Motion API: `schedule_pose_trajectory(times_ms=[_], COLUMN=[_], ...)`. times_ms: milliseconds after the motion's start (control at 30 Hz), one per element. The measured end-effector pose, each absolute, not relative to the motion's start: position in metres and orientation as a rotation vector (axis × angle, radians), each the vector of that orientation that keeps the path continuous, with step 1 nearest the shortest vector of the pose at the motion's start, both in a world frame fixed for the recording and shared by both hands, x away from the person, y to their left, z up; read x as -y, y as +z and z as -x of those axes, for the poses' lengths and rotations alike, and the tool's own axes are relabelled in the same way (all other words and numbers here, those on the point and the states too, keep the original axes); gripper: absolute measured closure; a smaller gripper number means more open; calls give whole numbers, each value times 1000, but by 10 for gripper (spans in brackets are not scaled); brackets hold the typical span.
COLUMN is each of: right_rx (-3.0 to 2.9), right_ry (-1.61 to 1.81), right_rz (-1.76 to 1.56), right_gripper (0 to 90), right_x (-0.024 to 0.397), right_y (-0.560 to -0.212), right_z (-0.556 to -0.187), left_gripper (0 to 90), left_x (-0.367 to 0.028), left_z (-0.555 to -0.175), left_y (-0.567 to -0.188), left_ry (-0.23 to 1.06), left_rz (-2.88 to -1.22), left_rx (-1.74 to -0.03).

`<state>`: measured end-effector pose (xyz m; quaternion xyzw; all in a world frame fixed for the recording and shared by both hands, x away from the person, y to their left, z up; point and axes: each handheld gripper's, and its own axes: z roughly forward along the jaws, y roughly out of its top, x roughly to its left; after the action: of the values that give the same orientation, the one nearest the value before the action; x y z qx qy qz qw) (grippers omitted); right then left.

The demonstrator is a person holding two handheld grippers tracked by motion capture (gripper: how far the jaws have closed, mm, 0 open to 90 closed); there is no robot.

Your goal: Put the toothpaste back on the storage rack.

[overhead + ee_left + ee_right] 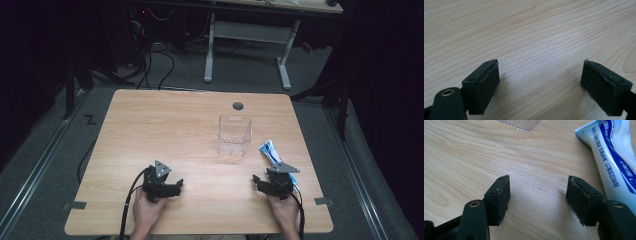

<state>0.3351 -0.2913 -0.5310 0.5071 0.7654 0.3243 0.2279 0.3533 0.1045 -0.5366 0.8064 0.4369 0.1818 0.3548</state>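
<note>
A clear plastic box (234, 135) stands upright on the wooden table (165, 125), right of centre; its near corner (520, 125) shows at the top of the right gripper view. A white and blue toothpaste tube (272, 153) (614, 160) lies flat to the right of the box. My right gripper (267, 181) (539, 200) rests near the table's front right, just left of the tube, open over bare wood. My left gripper (167, 186) (540, 85) sits near the front left, open with only wood grain between its jaws.
A round grey cable port (238, 106) sits in the table near its far edge. Beyond the table stands another desk's white frame (247, 45), with cables on the grey floor. Cables trail from both grippers off the front edge.
</note>
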Motion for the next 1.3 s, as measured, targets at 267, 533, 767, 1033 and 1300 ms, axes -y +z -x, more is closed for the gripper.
schedule_pose_trajectory(times_ms=[267, 533, 767, 1033, 1300], right_rx=[-2109, -2109, -2115, -2075, -2073], right_ry=[893, 893, 894, 883, 875], right_rz=[-1396, -1399, -1399, -1440, -1476], right_gripper=[357, 353, 317, 368, 416], right_x=[291, 291, 290, 289, 294], right_y=[-531, -531, -531, -531, -527], right_z=[-335, -335, -334, -331, -328], left_gripper=[157, 157, 157, 157, 157], left_x=[-105, -105, -104, -104, -104], left_z=[-353, -353, -353, -353, -353], left_y=[-536, -536, -536, -536, -536], left_ry=[468, 470, 470, 470, 469], left_rz=[-2087, -2086, -2086, -2086, -2085], left_rx=[-1128, -1128, -1127, -1128, -1129])
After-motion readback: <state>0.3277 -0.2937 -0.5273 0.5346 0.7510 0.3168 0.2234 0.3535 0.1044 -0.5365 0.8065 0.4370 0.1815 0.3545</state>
